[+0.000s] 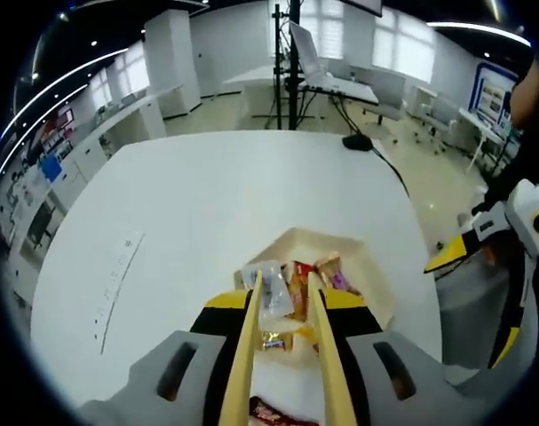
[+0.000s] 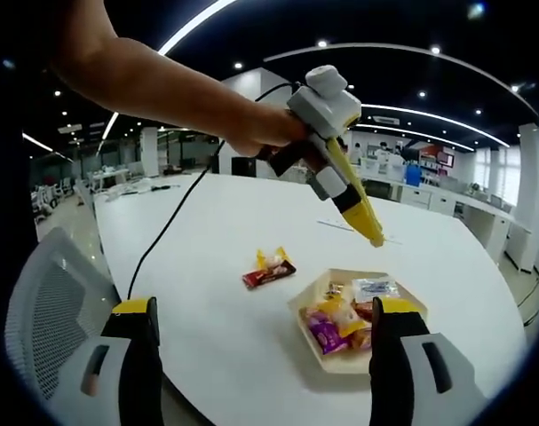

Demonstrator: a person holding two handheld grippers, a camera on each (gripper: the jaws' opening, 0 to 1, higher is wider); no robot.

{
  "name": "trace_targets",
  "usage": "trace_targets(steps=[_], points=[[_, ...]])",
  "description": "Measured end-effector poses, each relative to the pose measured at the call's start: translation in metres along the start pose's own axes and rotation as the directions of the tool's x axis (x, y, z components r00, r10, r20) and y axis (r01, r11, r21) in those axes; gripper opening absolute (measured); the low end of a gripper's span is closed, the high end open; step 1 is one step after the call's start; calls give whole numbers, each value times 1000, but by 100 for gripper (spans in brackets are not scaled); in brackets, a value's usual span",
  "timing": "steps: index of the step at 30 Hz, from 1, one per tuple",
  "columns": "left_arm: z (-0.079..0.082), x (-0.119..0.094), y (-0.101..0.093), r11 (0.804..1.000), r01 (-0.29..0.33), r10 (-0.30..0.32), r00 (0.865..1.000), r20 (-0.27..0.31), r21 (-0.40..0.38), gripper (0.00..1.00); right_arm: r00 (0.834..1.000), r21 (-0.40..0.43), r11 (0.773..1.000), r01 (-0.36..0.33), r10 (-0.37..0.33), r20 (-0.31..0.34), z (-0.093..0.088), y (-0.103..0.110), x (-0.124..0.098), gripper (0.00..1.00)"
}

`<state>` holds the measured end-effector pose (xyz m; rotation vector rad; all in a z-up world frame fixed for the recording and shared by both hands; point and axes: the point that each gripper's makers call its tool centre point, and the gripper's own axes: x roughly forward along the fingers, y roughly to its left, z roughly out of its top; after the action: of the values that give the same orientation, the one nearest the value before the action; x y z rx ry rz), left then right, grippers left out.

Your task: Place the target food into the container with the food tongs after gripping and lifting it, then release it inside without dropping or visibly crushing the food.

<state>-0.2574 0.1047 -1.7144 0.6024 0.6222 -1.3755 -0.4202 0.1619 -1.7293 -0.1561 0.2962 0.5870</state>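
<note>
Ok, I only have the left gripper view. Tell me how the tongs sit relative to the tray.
Observer: In the right gripper view the tongs hang in the air, higher than the tray, touching nothing.
Operator: Report anything lying outside the tray.
Observer: A red and yellow snack packet lies on the table beside the tray, apart from it.
Operator: Give me the right gripper.
Observer: The right gripper has its jaws wide apart, holding nothing.
</note>
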Motion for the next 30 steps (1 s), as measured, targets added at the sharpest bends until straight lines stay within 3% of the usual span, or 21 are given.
trace_targets(steps=[8,15,20,24,25,30], points=[[-5,-29,8,999,-46,46,998,44,0,25,1000,-9,1000,1,-1,-10,-2,0,1,98],[-18,-63,11,996,-70,76,991,111,-50,25,1000,-32,999,12,-12,-3,-1,-3,1,100],[-40,-93,12,992,-93,106,982,159,-85,26,999,-83,996,-36,37,8,0,8,5,100],[-61,-121,14,984,-123,144,973,178,-128,26,1000,-73,997,-12,12,2,-2,2,4,100],[-70,-130,13,983,-131,152,972,177,-128,26,1000,-109,994,19,-18,7,0,-3,3,100],[-104,-169,12,965,-187,222,956,191,-185,26,1000,-85,996,26,-25,19,1,-7,2,100]])
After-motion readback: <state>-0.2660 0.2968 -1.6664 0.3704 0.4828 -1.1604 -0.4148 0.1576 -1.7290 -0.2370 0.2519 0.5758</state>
